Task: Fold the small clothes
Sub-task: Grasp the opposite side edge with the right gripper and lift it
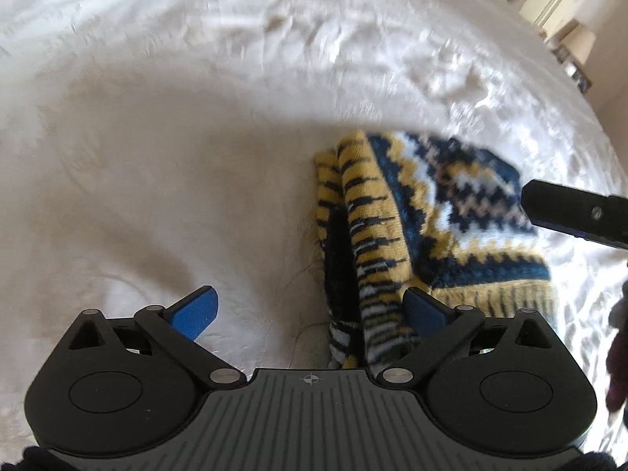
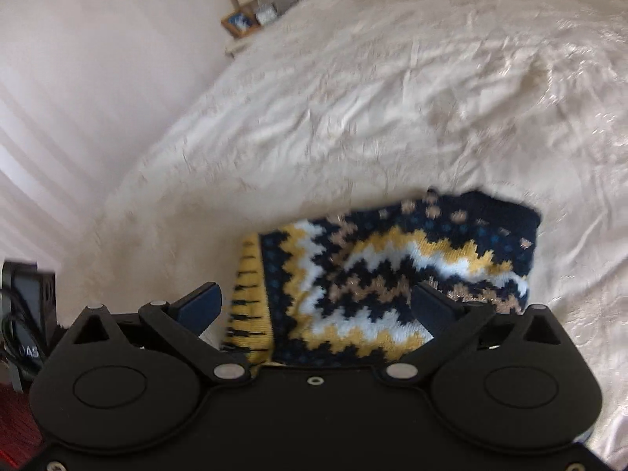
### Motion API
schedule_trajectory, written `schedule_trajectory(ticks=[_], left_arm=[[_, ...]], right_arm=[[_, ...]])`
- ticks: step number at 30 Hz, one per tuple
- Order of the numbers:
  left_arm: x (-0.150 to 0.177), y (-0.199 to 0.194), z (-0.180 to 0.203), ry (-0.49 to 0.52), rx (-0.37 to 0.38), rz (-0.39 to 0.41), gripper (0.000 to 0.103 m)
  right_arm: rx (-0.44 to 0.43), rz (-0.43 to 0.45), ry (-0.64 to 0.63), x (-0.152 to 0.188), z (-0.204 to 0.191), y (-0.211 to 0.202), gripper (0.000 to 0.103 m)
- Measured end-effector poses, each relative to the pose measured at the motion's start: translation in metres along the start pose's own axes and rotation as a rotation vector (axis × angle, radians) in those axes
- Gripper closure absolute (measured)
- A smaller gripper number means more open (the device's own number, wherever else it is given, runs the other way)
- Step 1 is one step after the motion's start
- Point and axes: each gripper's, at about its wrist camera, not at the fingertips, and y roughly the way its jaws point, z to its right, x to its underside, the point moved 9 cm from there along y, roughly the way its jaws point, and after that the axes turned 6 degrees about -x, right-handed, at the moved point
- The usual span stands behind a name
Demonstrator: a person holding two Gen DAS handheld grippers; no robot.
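Grippers, left gripper (image 1: 310, 308) and right gripper (image 2: 316, 306), gape wide over knitted garment (image 2: 384, 274), holding nothing.

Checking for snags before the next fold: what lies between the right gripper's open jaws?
In the right wrist view, the right gripper has the folded patterned sweater lying between its open jaws, on the white bedspread.

Small zigzag-knit sweater (image 2: 376, 274), navy, yellow, white; folded, lying on bed.

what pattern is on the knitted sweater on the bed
Navy, yellow and white zigzag bands on the sweater, clearest in the right wrist view.
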Motion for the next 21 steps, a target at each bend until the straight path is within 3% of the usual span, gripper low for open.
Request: schedule_trajectory(ticks=[4, 10, 16, 21], left_arm=[[0.000, -0.034, -0.001, -0.030, 0.037, 0.052, 0.001], [0.015, -0.061, 0.018, -0.019, 0.089, 0.069, 0.001], [0.034, -0.051, 0.042, -0.013, 0.147, 0.033, 0.001], [0.046, -0.020, 0.048, 0.021, 0.126, -0.019, 0.001]], right_arm=[[0.001, 0.056, 0.045, -0.006, 0.013, -0.030, 0.000], [0.053, 0.040, 0.108, 0.006, 0.056, -0.052, 0.000], [0.076, 0.015, 0.189, 0.020, 0.087, -0.054, 0.000], [0.044, -0.016, 0.217, 0.021, 0.096, -0.041, 0.000]])
